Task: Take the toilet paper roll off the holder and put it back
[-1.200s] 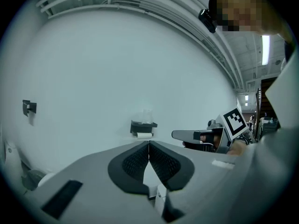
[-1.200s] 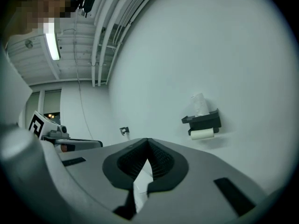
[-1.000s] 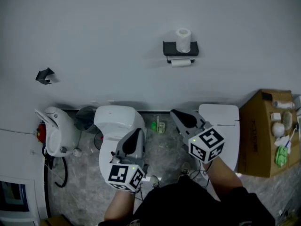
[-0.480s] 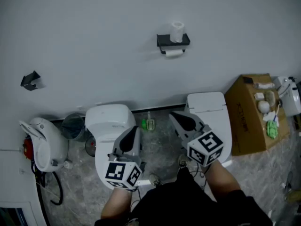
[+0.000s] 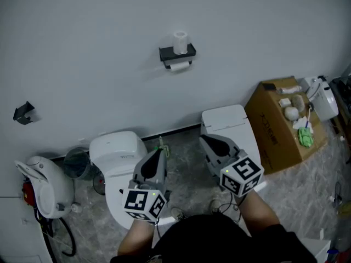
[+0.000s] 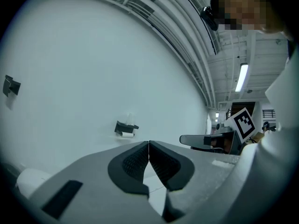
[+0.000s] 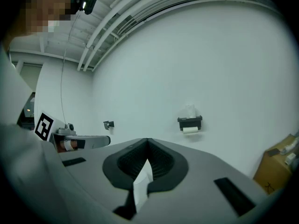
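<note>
White wall bears the black holder [image 5: 176, 52]; the roll [image 5: 180, 40] stands on top of it, a second roll [image 5: 179, 67] hangs beneath, and both claws are well apart from it. The gripper views show the left claw [image 6: 149, 147] and right claw [image 7: 148, 144] with jaws pressed together on nothing; the head view sees them only from behind, but adds two toilets [image 5: 112, 147] on the floor; the left gripper view shows a ceiling light [image 6: 242, 76] that the head view does not; a cardboard box [image 5: 272, 127] sits right.
</note>
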`<state>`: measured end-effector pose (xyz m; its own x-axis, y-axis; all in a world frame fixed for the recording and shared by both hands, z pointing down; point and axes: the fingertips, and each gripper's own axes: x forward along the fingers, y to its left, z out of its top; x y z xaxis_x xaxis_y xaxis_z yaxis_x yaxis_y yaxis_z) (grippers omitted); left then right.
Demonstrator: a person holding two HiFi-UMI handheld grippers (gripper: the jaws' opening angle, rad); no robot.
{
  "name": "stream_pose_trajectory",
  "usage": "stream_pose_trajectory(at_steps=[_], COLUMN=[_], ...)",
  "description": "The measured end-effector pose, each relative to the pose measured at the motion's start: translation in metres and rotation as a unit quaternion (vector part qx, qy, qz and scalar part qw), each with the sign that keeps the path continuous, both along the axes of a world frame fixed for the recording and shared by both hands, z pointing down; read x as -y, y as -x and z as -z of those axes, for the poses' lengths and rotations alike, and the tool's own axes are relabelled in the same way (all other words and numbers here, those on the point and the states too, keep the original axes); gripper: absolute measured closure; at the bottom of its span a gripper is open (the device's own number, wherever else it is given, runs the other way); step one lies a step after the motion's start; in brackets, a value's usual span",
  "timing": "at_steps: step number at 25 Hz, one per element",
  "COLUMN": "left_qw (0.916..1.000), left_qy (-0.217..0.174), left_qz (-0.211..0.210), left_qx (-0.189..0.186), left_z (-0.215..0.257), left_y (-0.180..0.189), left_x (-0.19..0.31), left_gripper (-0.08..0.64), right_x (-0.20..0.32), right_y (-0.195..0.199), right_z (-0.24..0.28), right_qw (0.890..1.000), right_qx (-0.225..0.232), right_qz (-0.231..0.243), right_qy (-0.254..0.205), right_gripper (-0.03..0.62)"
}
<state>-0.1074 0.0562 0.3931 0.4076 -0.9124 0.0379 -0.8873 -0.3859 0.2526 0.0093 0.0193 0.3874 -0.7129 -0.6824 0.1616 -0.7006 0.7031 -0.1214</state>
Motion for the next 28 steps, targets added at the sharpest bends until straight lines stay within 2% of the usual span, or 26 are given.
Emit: stream_pose_trajectory(at_steps=[6,12,15,21,28], left_qw=[0.9999,0.9995,0.9991,0.9987,0.9984], left_qy=[0.012,0.015,0.018,0.012,0.007], left_qz=[0.003,0.015,0.022,0.034,0.037], left_qx=[0.004,0.025,0.031,0.037,0.041], left_z=[-0.003,0.003,0.005,0.008,0.015], left_y=[-0.048,-0.101,-0.121,-0.145,-0.156], left_x=[0.007,0.006,0.005,-0.002,-0.009], left_gripper=[0.555,0.555,0.555,0.555,0.555], right_x=[0.007,0.013,0.013,0.008,0.001], right_y=[-0.047,-0.101,-0.119,-0.139,-0.148], right_z=[0.0,0.002,0.003,0.005,0.011], right_qw=[1.0,0.997,0.997,0.996,0.996], right_qx=[0.017,0.067,0.071,0.072,0.069], right_qz=[0.004,0.018,0.028,0.044,0.052], right_qy=[0.008,0.028,0.028,0.025,0.017], right_gripper=[0.595,0.595,0.595,0.595,0.595])
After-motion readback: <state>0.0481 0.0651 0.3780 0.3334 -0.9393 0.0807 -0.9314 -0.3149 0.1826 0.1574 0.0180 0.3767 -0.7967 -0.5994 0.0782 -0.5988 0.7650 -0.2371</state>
